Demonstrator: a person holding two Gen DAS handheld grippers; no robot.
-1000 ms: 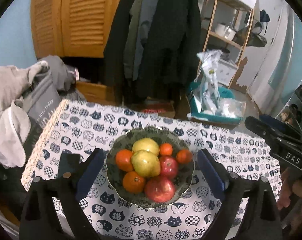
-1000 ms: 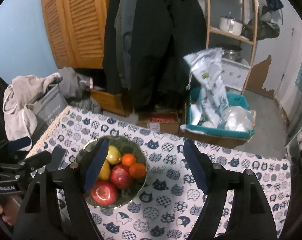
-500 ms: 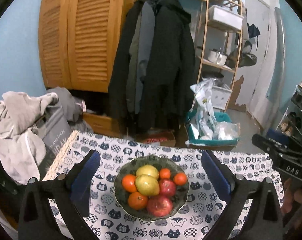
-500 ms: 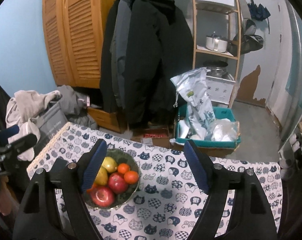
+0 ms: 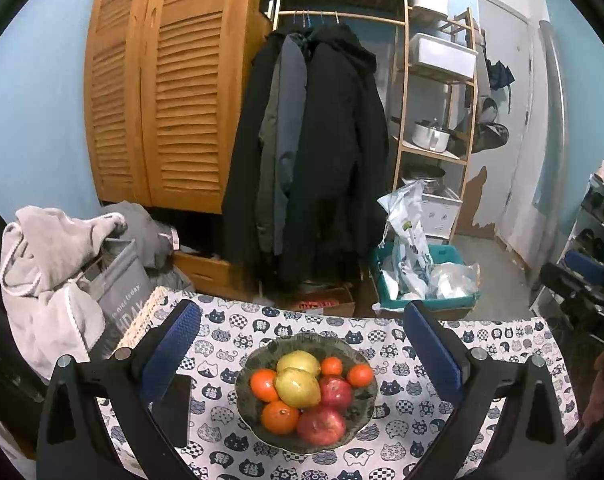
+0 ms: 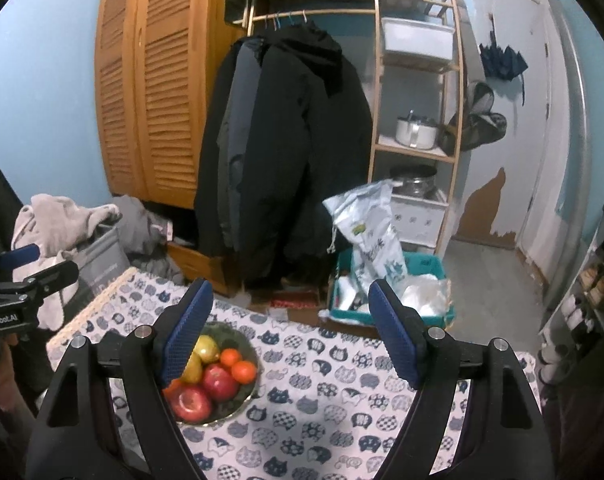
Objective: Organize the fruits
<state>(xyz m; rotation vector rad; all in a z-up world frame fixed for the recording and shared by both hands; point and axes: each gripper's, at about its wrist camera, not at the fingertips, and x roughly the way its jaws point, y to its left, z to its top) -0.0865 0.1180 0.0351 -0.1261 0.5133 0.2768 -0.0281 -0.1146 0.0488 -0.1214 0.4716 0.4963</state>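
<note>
A dark patterned bowl (image 5: 365,364) stands on the cat-print tablecloth (image 5: 413,440). It holds two yellow pears (image 5: 297,386), two red apples (image 5: 321,426) and several small oranges (image 5: 280,416). My left gripper (image 5: 302,344) is open and empty, raised above and behind the bowl. My right gripper (image 6: 290,324) is open and empty, raised to the right of the bowl (image 6: 246,396), whose left part its left finger hides. Each gripper shows at the edge of the other's view.
A dark phone-like slab (image 5: 174,408) lies on the cloth left of the bowl. A grey laundry basket with clothes (image 5: 62,280) stands left of the table. Behind it are hanging coats (image 5: 313,160), a teal crate with bags (image 5: 421,280) and a wooden shelf (image 5: 433,120).
Both grippers have risen and pulled back from the bowl, which now sits lower and smaller in both views. Both stayed open. The fruit has not moved.
</note>
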